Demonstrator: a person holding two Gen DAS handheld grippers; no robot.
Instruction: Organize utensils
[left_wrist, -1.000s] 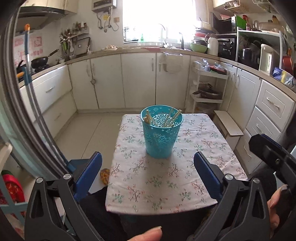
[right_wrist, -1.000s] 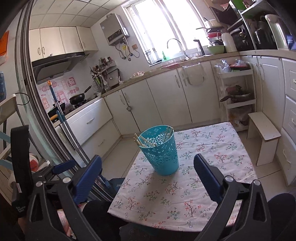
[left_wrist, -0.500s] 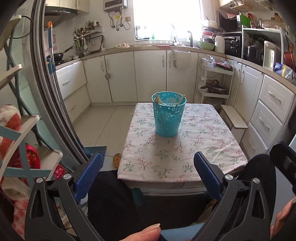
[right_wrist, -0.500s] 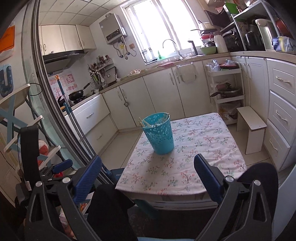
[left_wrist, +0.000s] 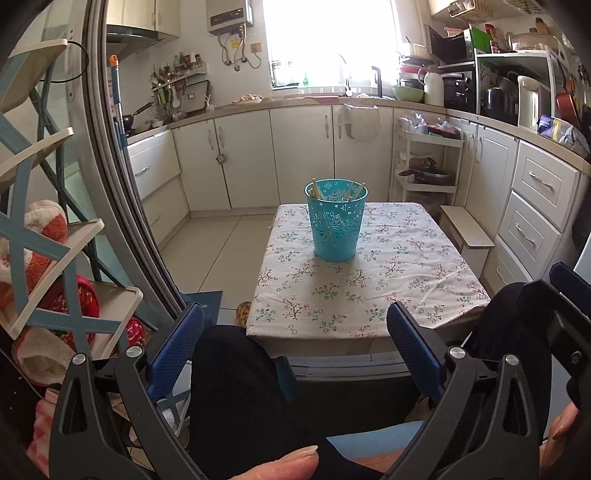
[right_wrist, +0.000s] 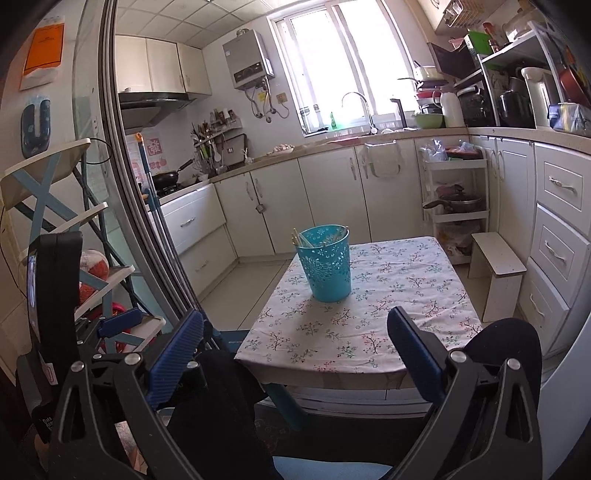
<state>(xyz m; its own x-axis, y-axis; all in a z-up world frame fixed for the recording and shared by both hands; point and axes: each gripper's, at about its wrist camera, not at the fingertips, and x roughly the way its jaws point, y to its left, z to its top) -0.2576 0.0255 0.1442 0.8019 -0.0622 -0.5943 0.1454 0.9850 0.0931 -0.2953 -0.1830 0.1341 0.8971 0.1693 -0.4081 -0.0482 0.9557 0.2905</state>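
A teal perforated cup (left_wrist: 336, 220) stands upright on a small table with a floral cloth (left_wrist: 369, 295). Several wooden chopsticks (left_wrist: 354, 190) stick out of it. The cup also shows in the right wrist view (right_wrist: 325, 264), with chopstick tips (right_wrist: 297, 236) at its left rim. My left gripper (left_wrist: 295, 325) is open and empty, held well back from the table over the person's lap. My right gripper (right_wrist: 295, 328) is open and empty, also well short of the table's near edge.
The person's dark-clothed knees (left_wrist: 236, 369) sit below the table's near edge. A blue and white shelf rack (left_wrist: 40, 236) stands at the left beside a door frame. A low white stool (right_wrist: 496, 273) and white cabinets (right_wrist: 561, 236) flank the table's right side.
Both grippers have pulled back and away from the table. The cup looks smaller and farther off. Both stay open and empty.
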